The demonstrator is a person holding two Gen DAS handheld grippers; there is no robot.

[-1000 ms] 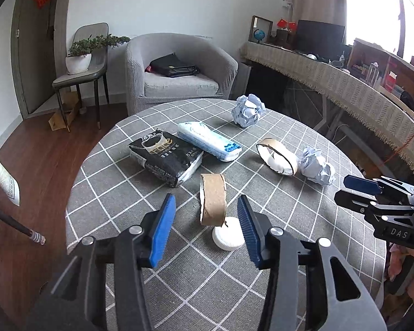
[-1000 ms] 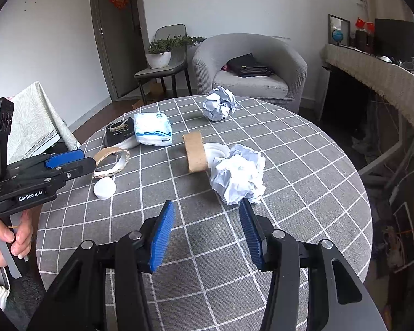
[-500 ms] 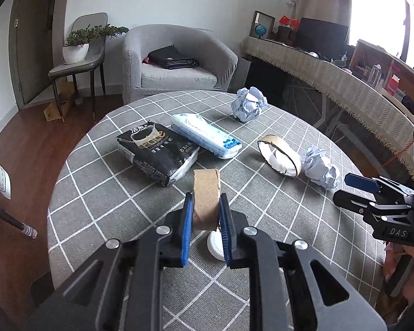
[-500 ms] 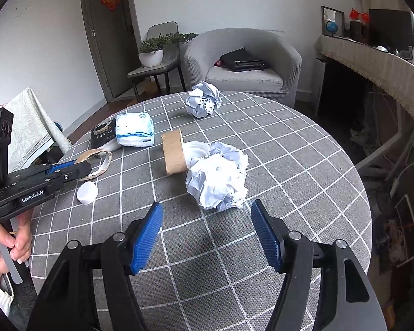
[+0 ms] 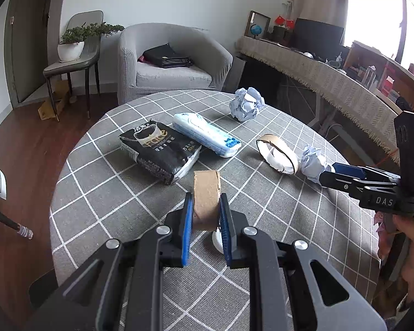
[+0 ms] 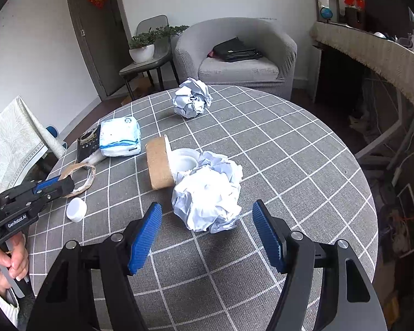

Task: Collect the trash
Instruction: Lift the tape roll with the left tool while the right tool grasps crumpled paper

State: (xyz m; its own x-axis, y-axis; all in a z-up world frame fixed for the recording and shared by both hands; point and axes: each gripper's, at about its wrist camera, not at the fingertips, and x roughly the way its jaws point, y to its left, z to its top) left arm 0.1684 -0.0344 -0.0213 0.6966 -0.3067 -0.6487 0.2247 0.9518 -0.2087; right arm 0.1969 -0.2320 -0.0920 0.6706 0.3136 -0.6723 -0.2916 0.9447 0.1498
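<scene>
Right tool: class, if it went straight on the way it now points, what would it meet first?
Probably the crumpled paper ball, lying just ahead between the open right tool fingers; depth is uncertain.

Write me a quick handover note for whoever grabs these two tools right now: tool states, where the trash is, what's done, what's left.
Left tool: just closed on the flattened cardboard ring, not yet lifted off the table.
Right tool: open, just widened, nothing between its pads; near crumpled paper ball lies just ahead of it.
On the table: far paper ball, second cardboard ring, white cap, black tissue pack, blue-white pack.
Done: nothing visibly collected. No bin in view.
Left: all of it.
</scene>
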